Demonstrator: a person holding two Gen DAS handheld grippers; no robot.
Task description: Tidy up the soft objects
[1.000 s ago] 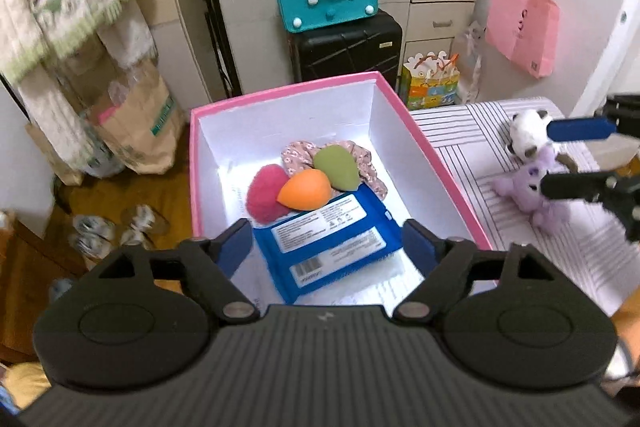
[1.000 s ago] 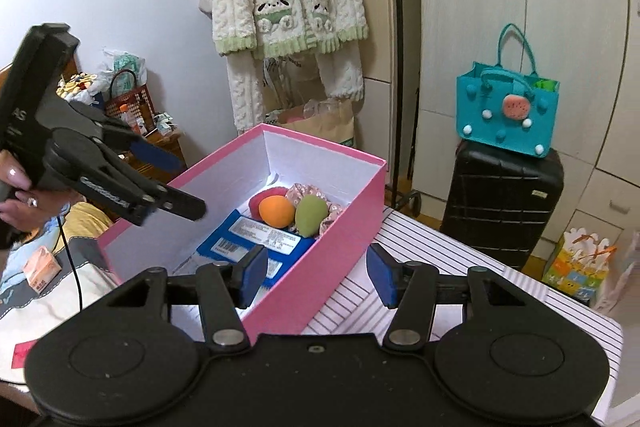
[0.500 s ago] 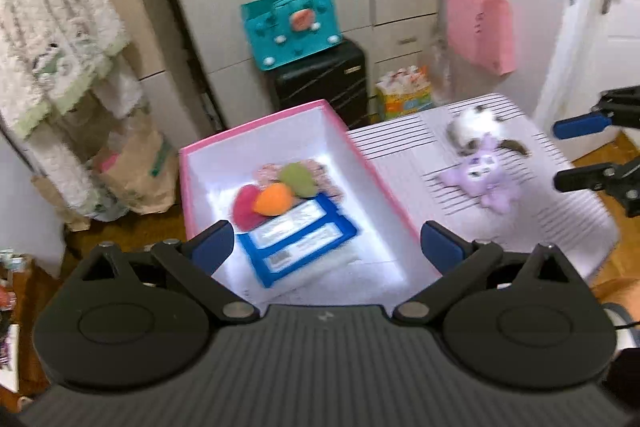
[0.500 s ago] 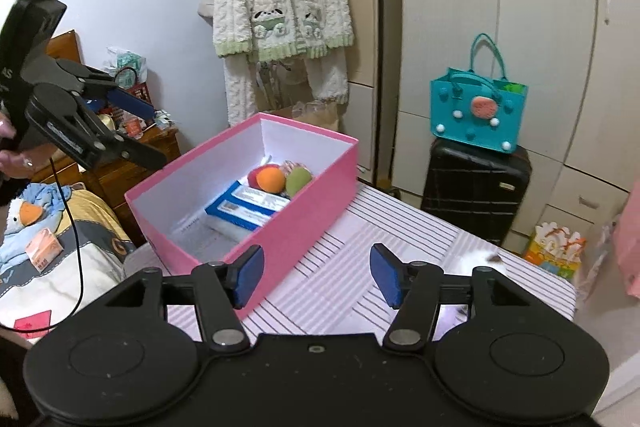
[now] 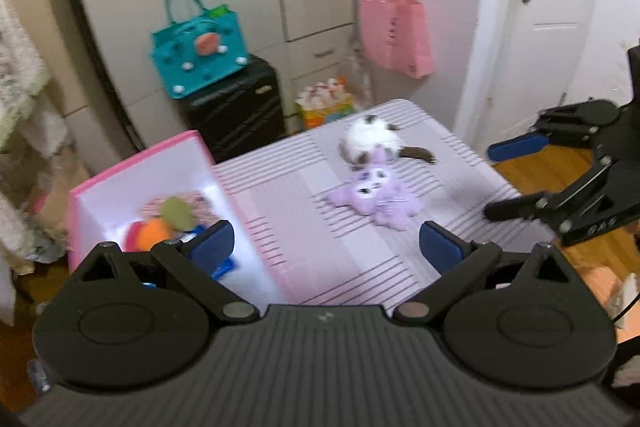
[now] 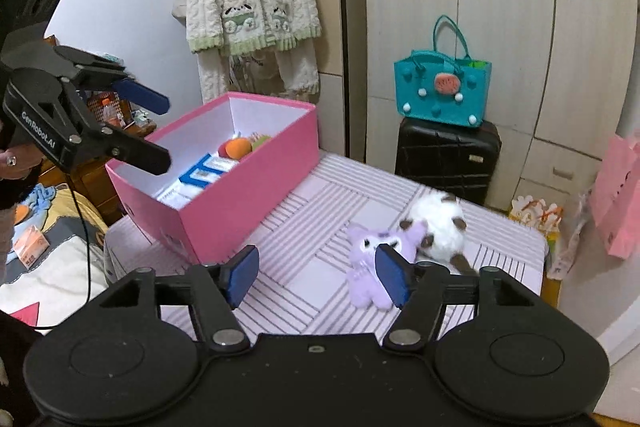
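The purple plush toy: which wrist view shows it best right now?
The left wrist view: the purple plush toy lies fully visible, face up, on the striped table. In the right wrist view the toy is closer, but the right gripper finger covers part of it.

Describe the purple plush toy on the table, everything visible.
The purple plush toy is a small lavender stuffed animal in soft fuzzy fabric, with a white face patch, dark eyes, pointed ears and stubby limbs. It lies flat, face up, on the striped tablecloth, outside the pink box. Its head end rests against a white and brown plush behind it. Neither gripper touches it; in the right wrist view the right gripper's blue pad only overlaps it.
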